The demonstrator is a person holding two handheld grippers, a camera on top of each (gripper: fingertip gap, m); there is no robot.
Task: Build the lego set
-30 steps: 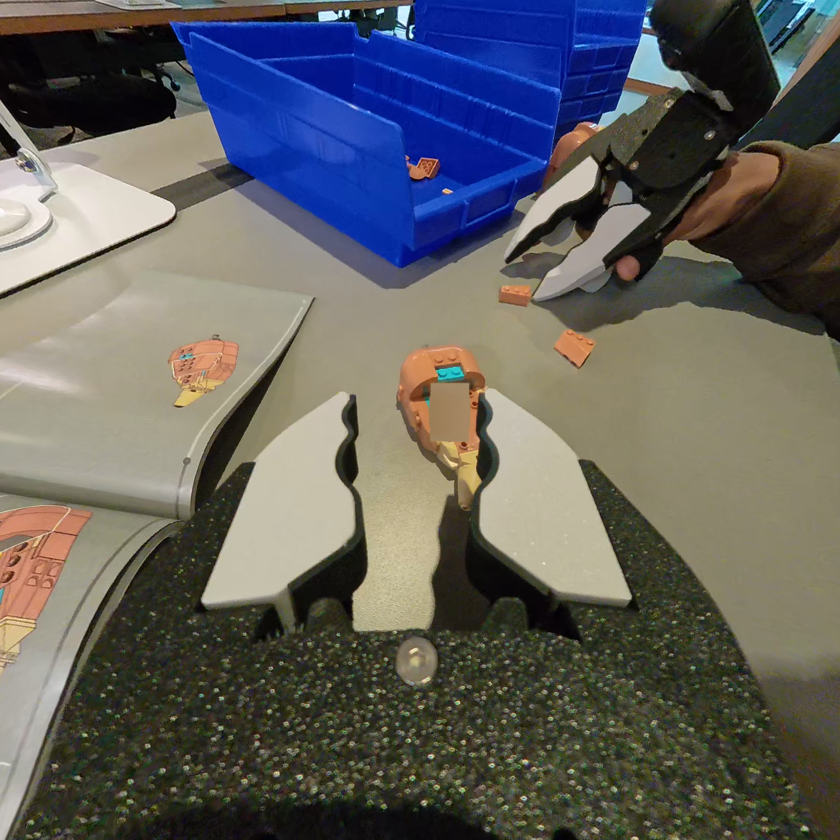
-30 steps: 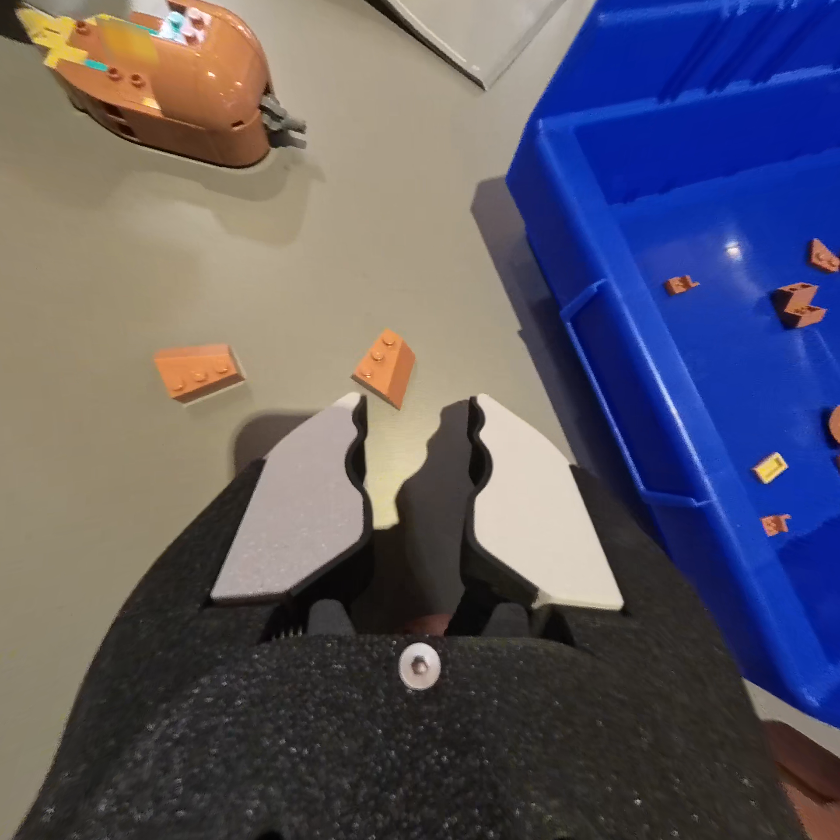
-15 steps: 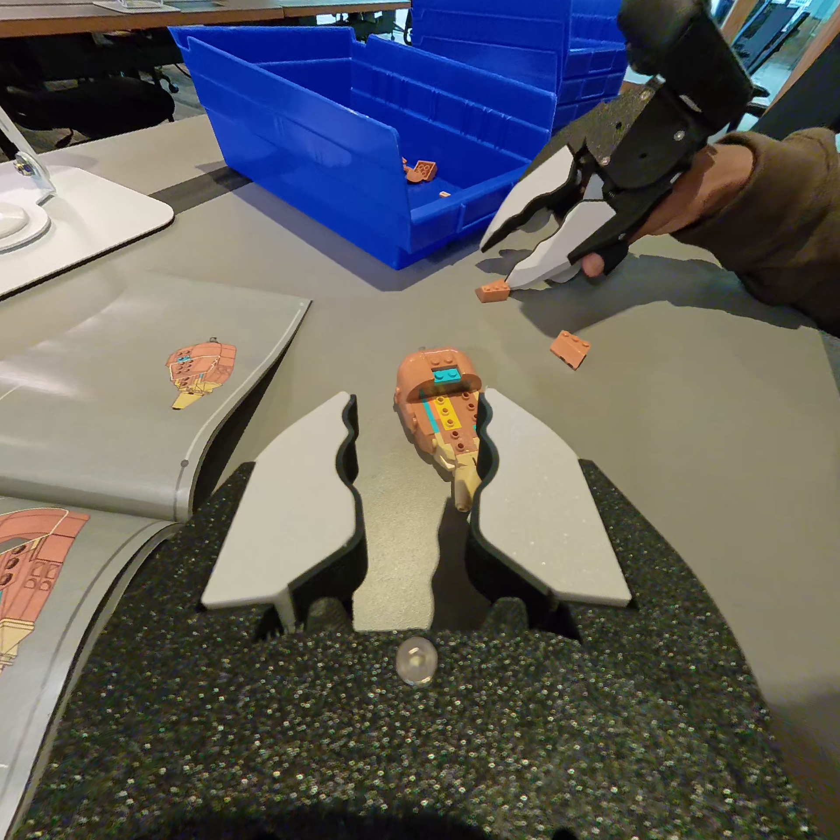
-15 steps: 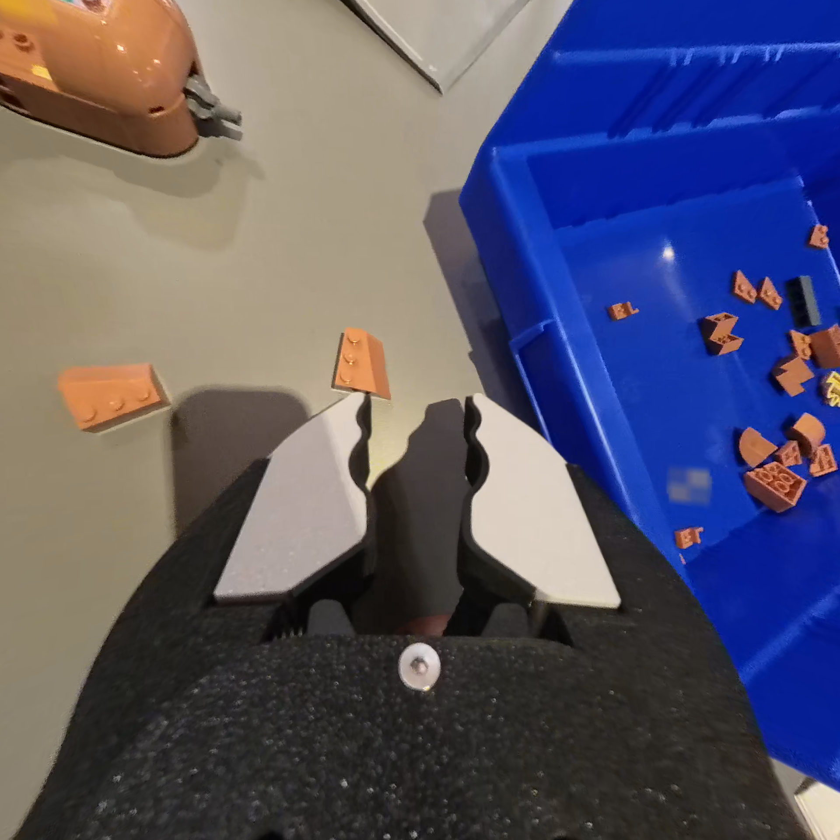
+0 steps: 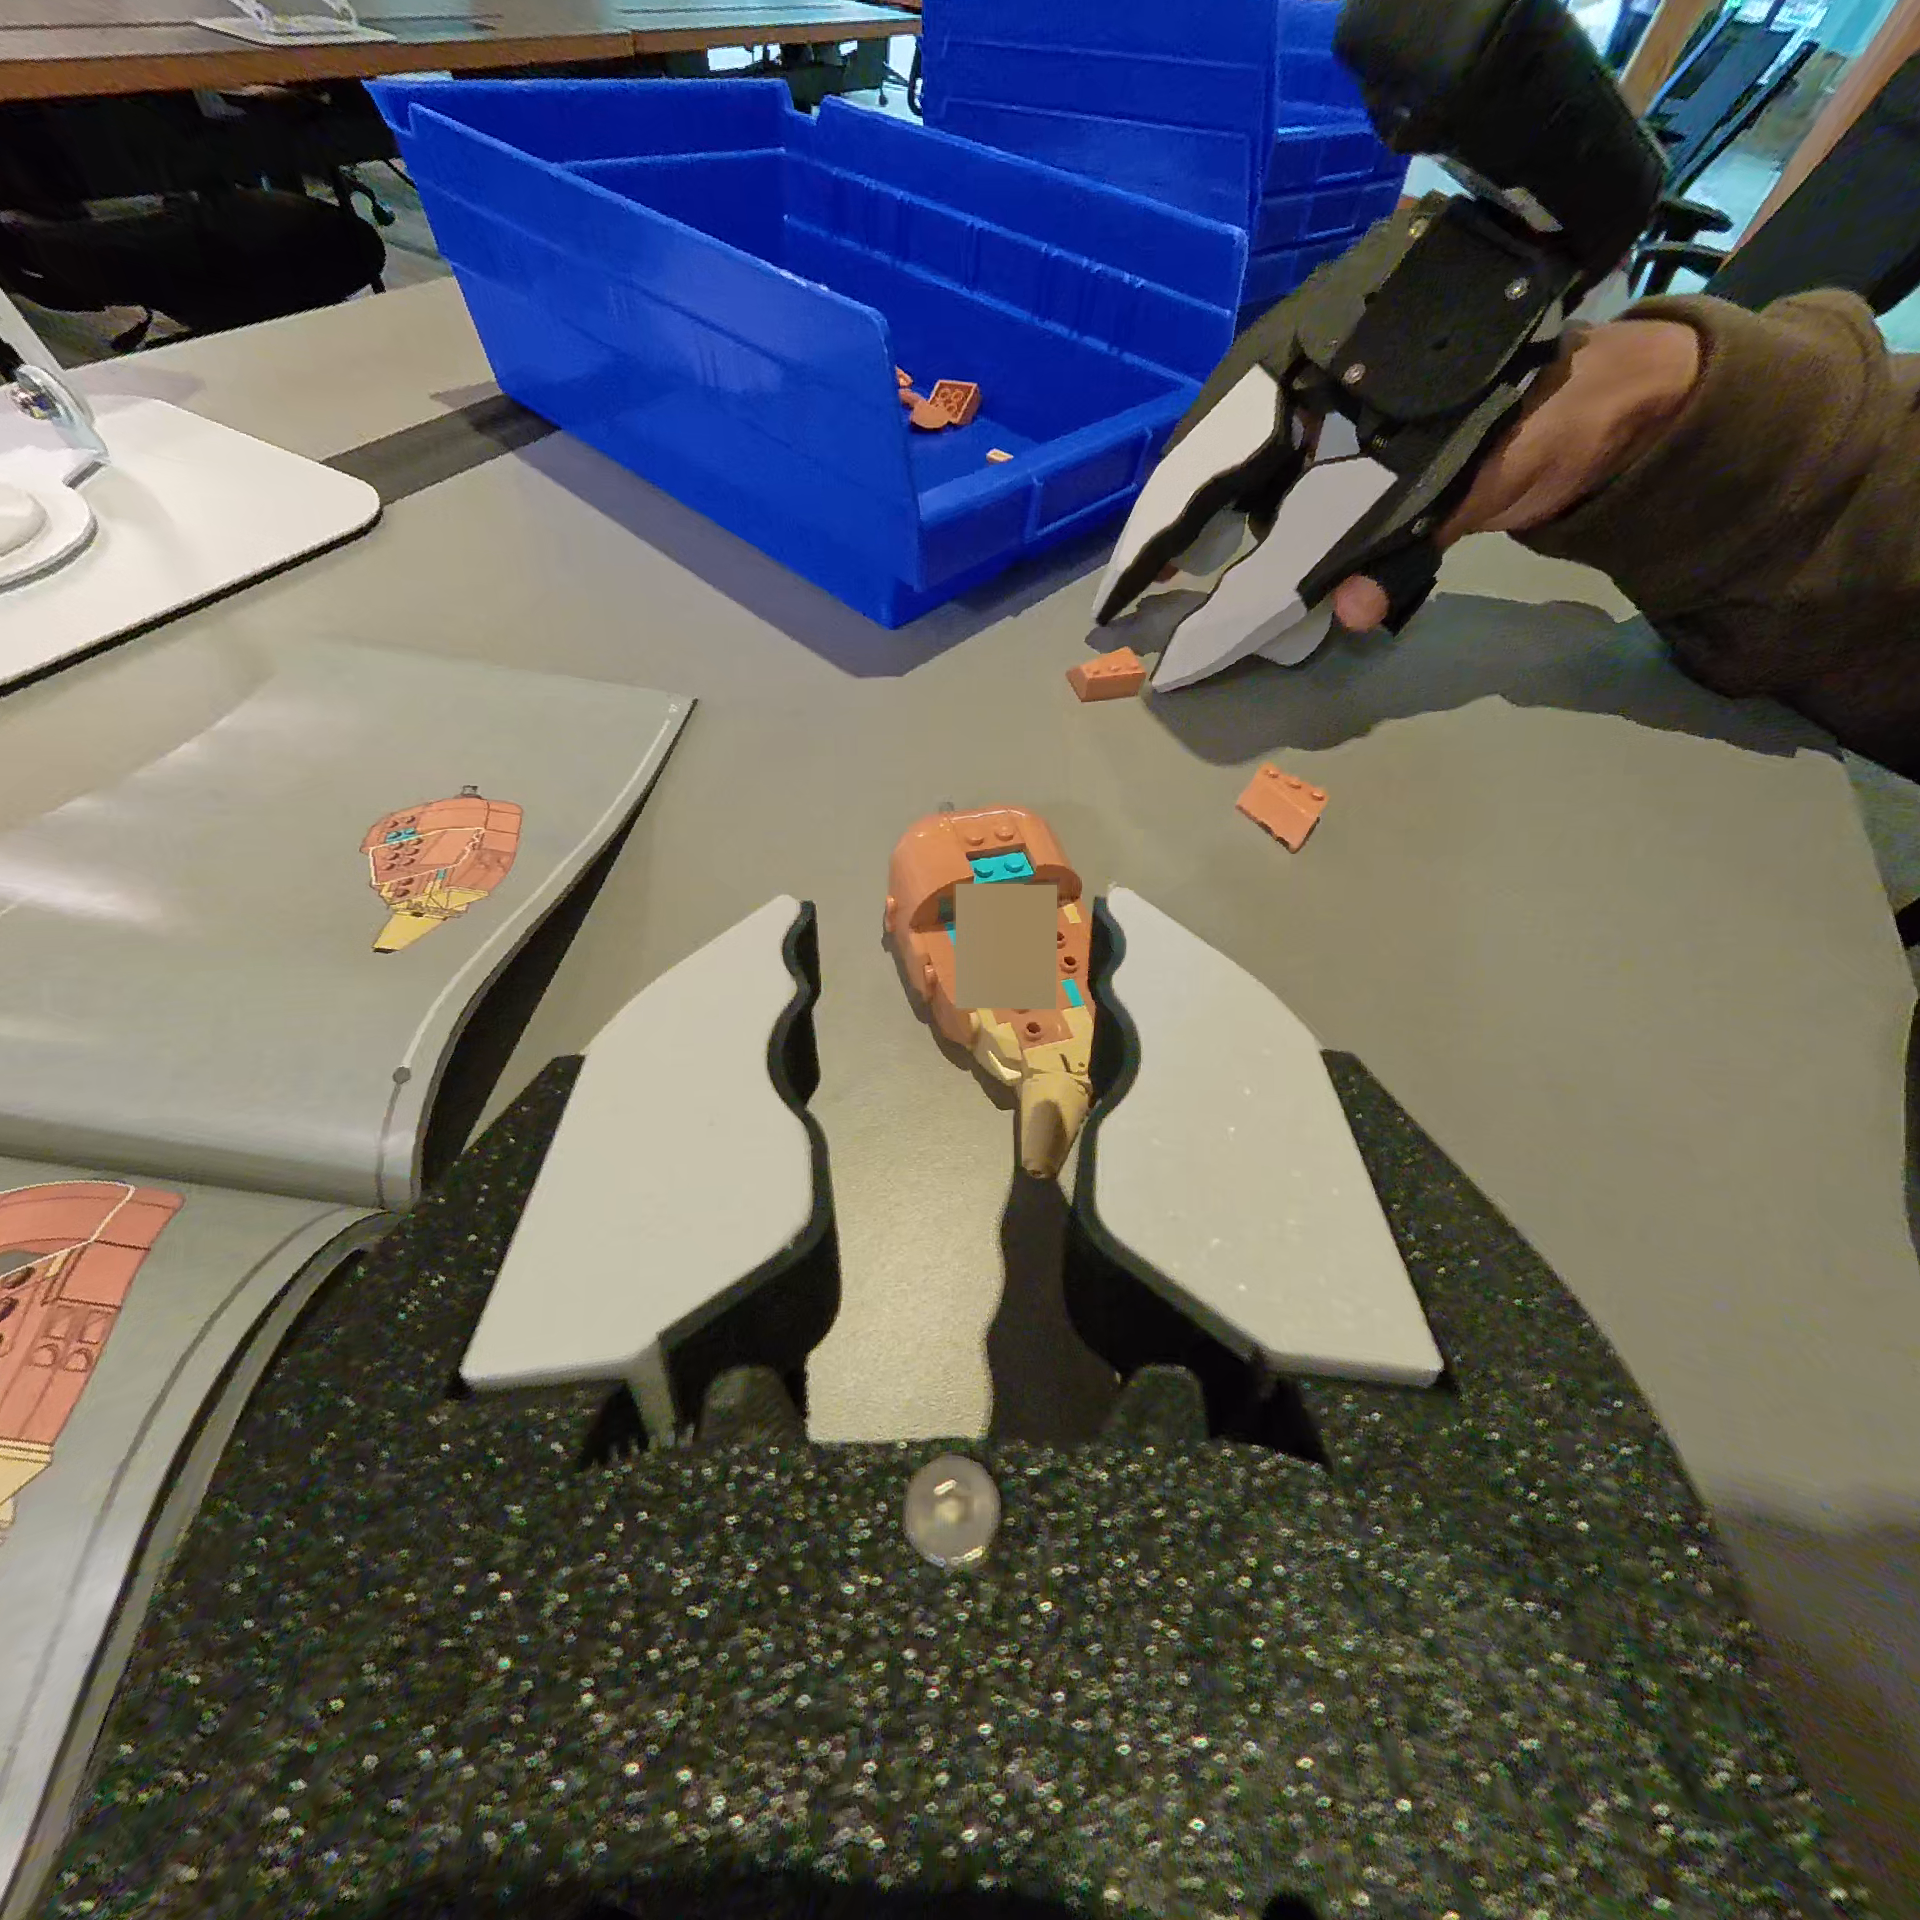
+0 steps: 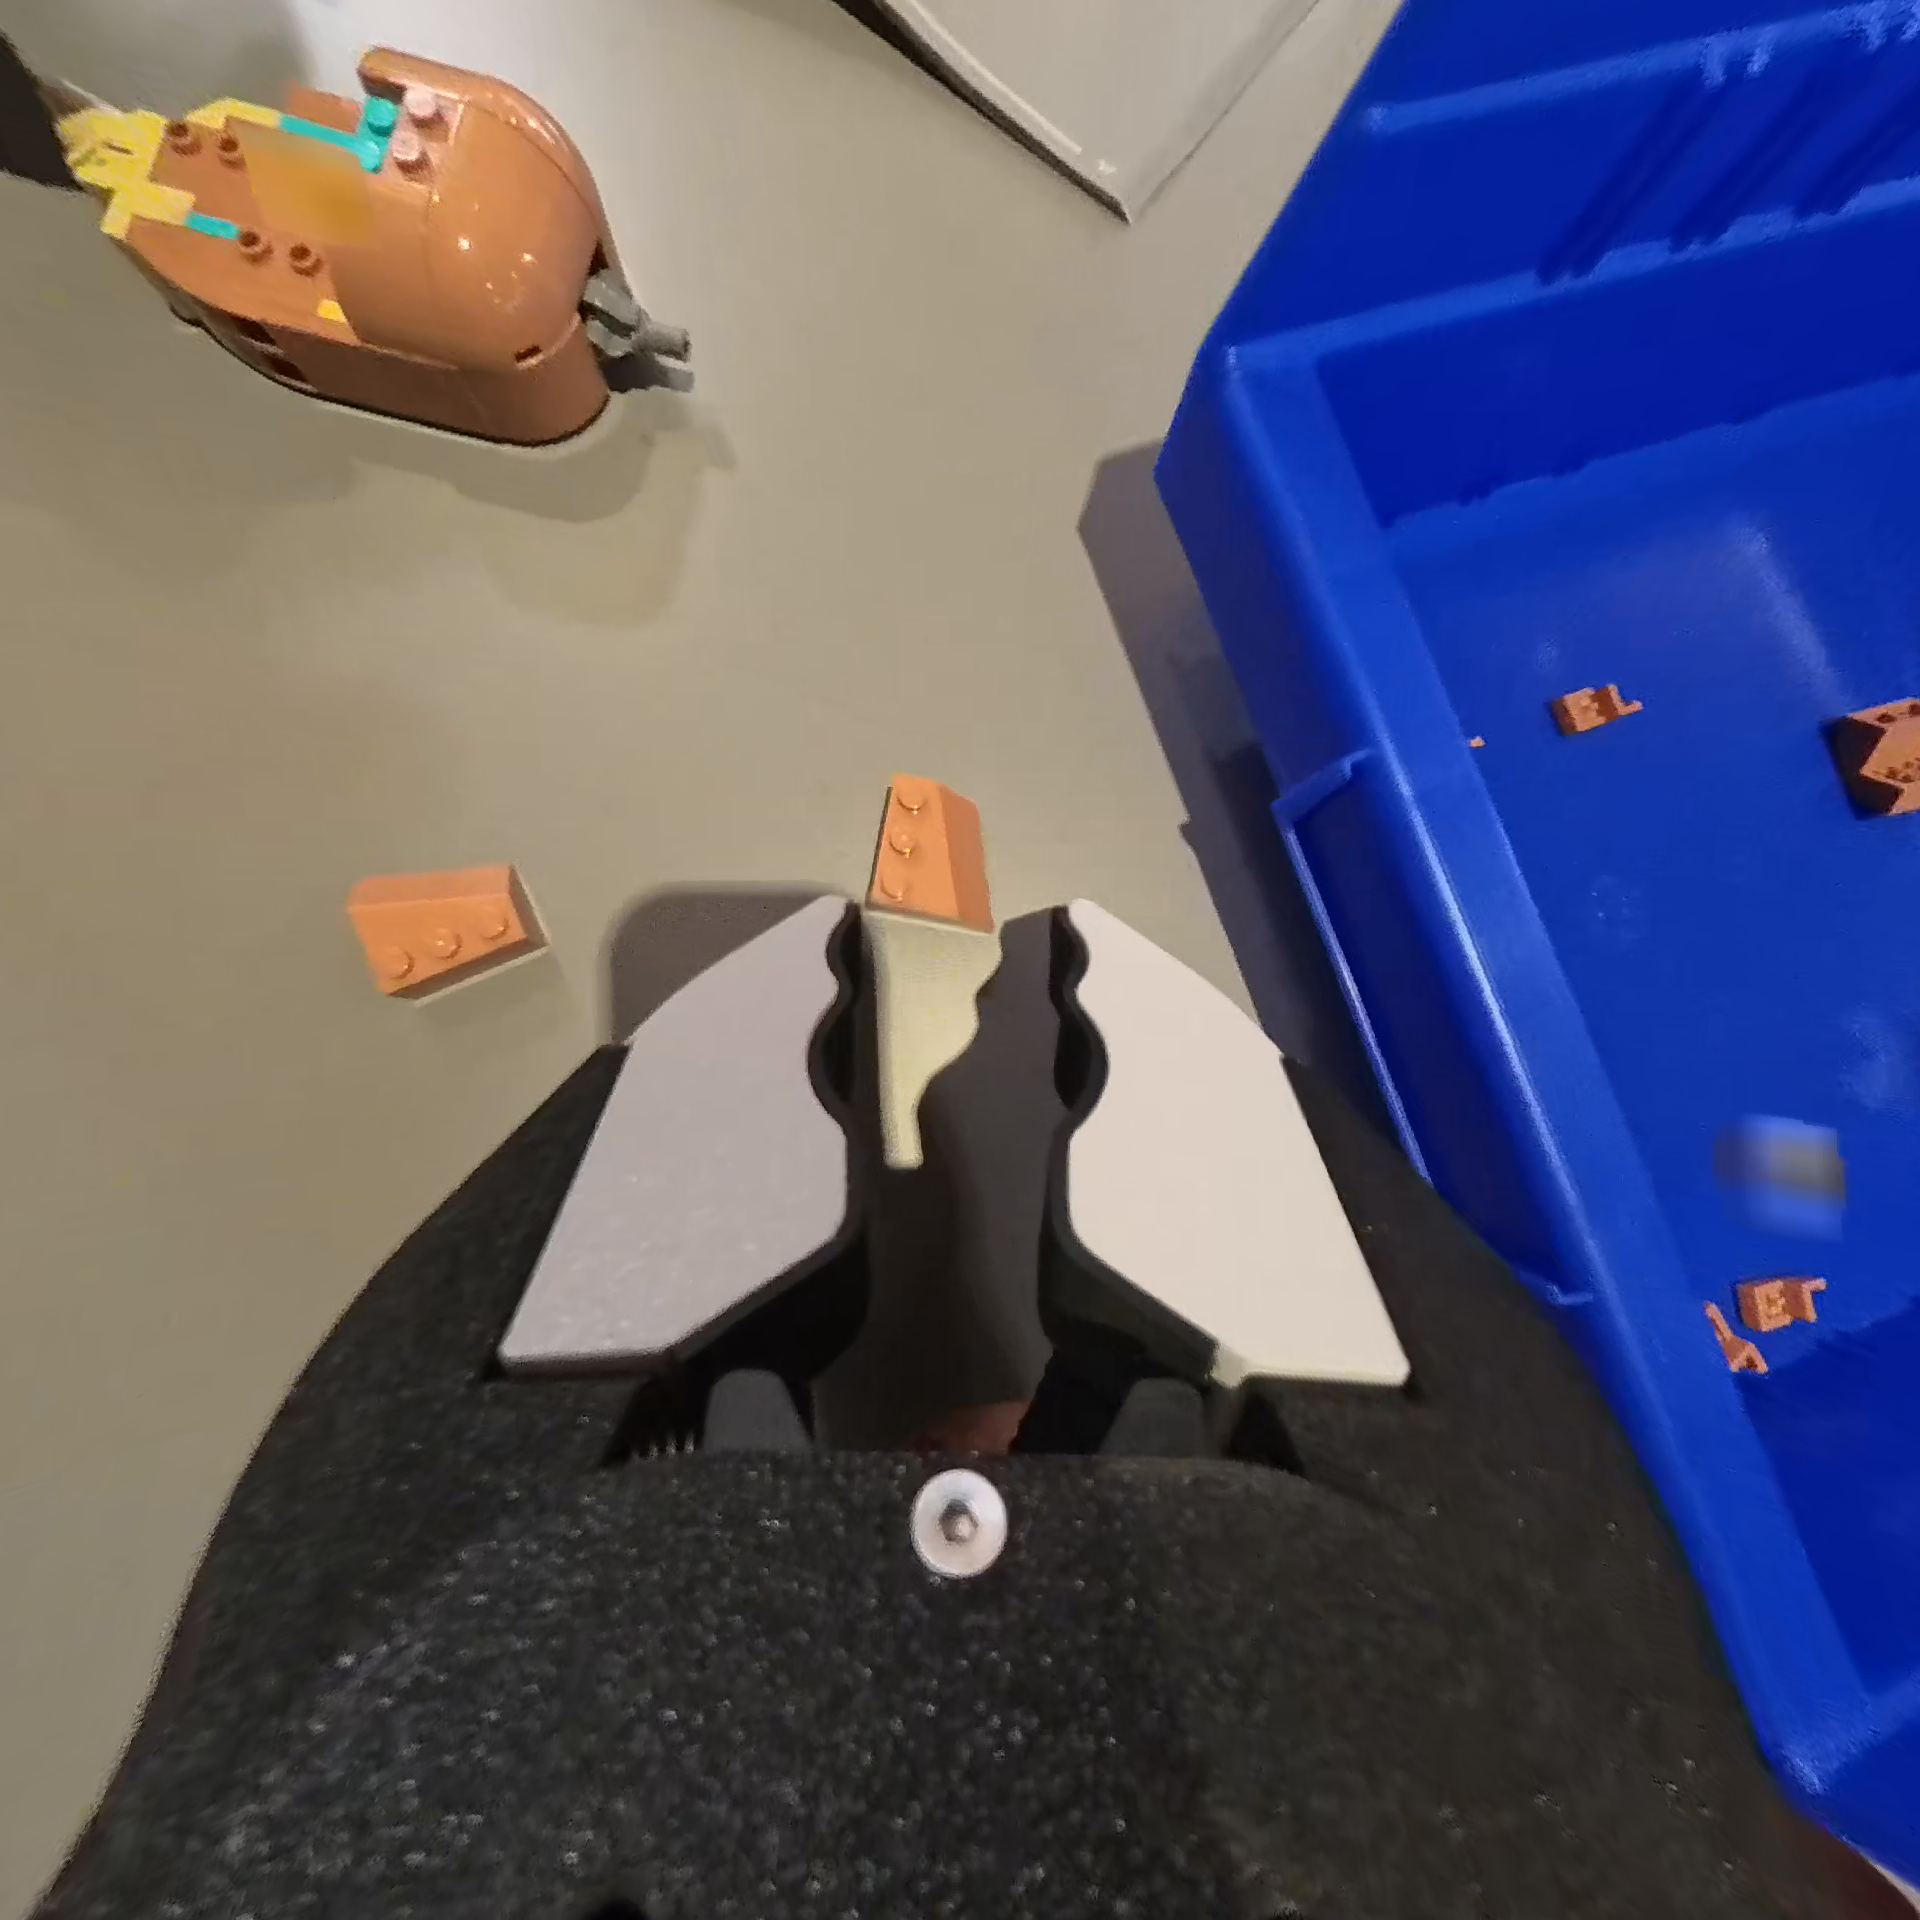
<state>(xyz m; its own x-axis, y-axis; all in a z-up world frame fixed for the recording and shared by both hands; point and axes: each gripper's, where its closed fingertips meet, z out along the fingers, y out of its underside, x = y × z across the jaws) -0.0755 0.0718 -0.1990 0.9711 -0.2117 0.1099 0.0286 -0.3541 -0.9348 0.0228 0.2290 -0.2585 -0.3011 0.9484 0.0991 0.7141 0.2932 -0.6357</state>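
Left gripper (image 5: 951, 997): my jaws stand apart, holding nothing; the model sits between the tips, toward the right finger, and I cannot tell whether it touches.
Lego model (image 5: 992, 956): orange-brown hull with teal and tan parts, centre of my left view, resting on the grey table (image 5: 1455, 1039); upper left in my right view.
Right gripper (image 6: 951, 914): jaws apart, empty, tips low over the table, upper right of my left view.
Near wedge brick (image 6: 928, 854): orange, just ahead of my right fingertips, centre frame.
Second wedge brick (image 6: 447, 932): left of the first, well apart from it.
Blue bin (image 6: 1558, 727): right side, loose orange pieces inside.
Instruction booklet (image 5: 260, 883): open, left of my left view.
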